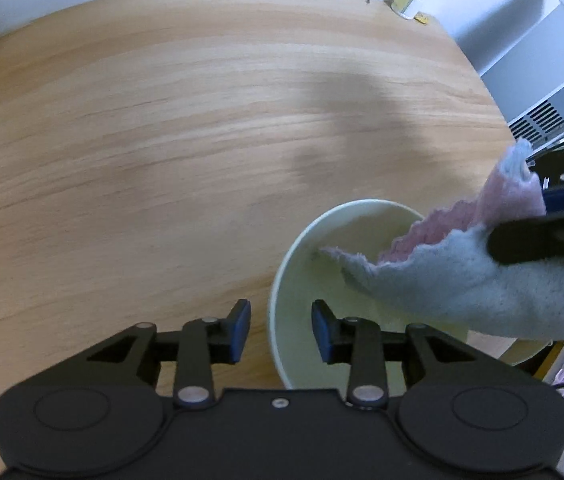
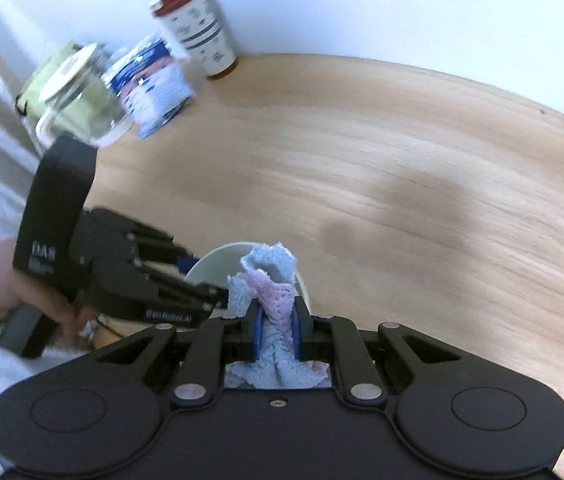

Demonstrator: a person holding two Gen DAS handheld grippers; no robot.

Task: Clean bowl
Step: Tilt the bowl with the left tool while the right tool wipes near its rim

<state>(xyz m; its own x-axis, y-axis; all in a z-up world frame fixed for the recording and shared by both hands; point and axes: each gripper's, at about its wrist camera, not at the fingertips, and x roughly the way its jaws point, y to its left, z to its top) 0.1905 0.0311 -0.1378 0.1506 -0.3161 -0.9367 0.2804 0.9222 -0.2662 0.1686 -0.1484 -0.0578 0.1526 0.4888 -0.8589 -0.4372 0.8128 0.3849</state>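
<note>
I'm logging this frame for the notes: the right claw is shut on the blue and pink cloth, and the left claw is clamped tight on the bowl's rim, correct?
Not quite. In the left wrist view the left claw is open, its pads straddling the rim of the bowl without clamping it. The rest holds: the right claw is shut on the blue and pink cloth.

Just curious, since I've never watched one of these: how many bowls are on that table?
1. The bowl sits at the near edge of the wooden table, its rim between the left gripper's open fingers, the cloth reaching in. More could lie outside both views.
</note>
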